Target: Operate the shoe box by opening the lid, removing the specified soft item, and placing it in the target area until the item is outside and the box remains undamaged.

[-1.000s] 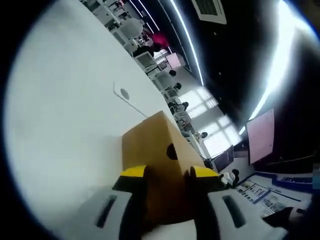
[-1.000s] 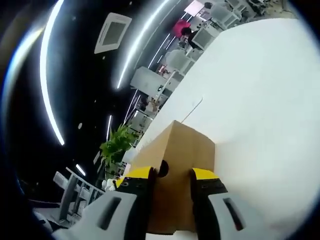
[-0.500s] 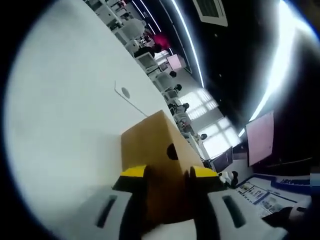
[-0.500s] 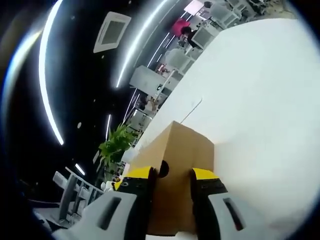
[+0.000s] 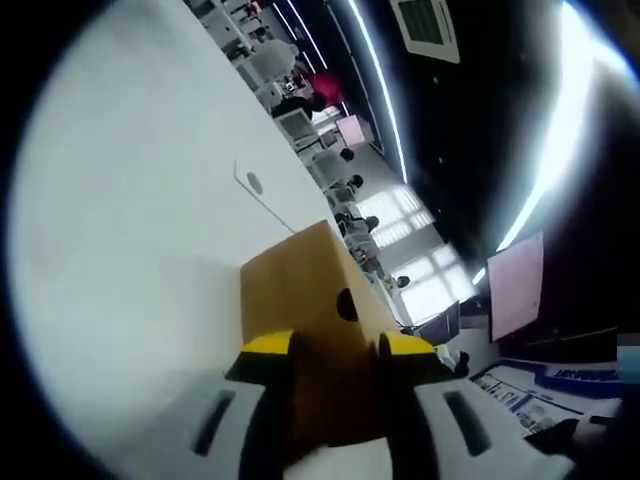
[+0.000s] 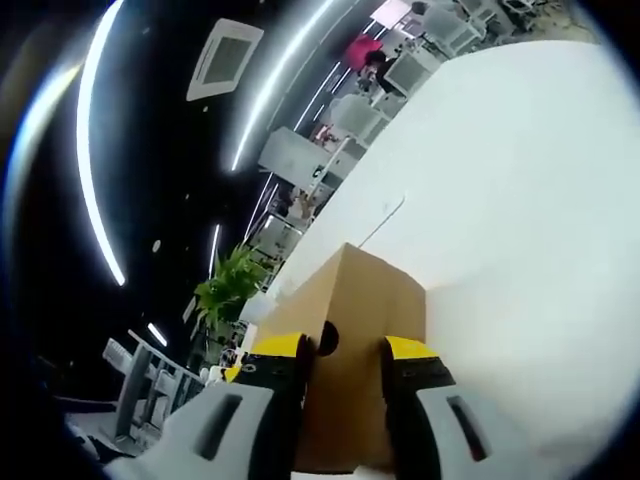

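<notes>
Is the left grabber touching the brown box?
Touching. In the left gripper view, the left gripper has its yellow-tipped jaws pressed against both sides of the brown box.

shoe box (image 5: 300, 300) on the table (image 5: 130, 230), seemingly between each claw's jaws

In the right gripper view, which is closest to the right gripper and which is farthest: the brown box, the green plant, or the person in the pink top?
1. The brown box sits right between the right gripper jaws, on the white table.
2. The green plant stands off the table's edge, left of the box.
3. The person in the pink top is far across the room, near the view's top.
</notes>
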